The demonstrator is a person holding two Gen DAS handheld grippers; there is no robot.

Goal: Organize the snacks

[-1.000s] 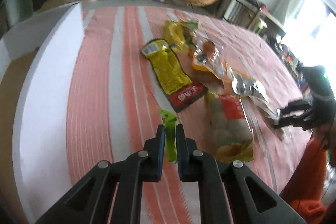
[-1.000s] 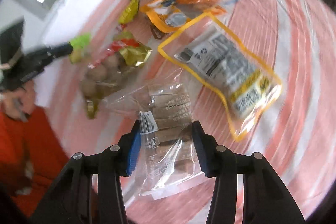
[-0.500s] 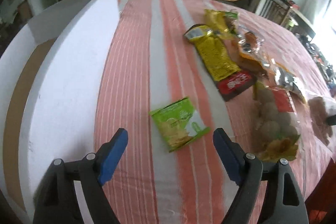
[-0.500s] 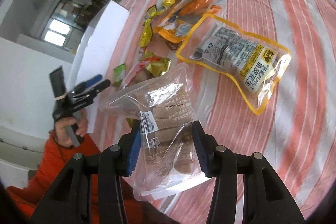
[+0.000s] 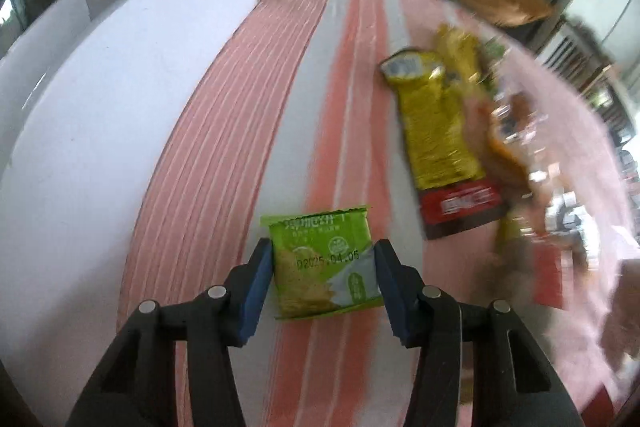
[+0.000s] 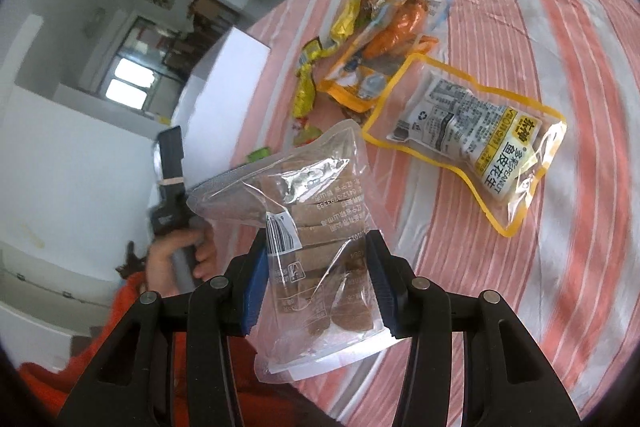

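Note:
A small green snack packet point(image 5: 322, 265) lies flat on the striped cloth between the fingers of my left gripper point(image 5: 322, 267), whose jaws stand at its two sides. Whether they press it I cannot tell. My right gripper point(image 6: 316, 263) is shut on a clear bag of brown biscuits point(image 6: 316, 223) and holds it up above the table. A yellow and red packet point(image 5: 440, 147) lies to the right of the green one. A yellow-rimmed peanut bag point(image 6: 476, 131) lies on the cloth ahead of my right gripper.
A white board point(image 5: 120, 115) runs along the left side of the red-and-white striped cloth point(image 5: 240, 115). More snack bags point(image 6: 376, 39) lie in a pile further back. The person's hand point(image 6: 180, 251) holds the other gripper at the left.
My left gripper let go of the green packet, opened wide, and now its jaws have narrowed around the packet lying flat. My right gripper lifted the biscuit bag off the cloth.

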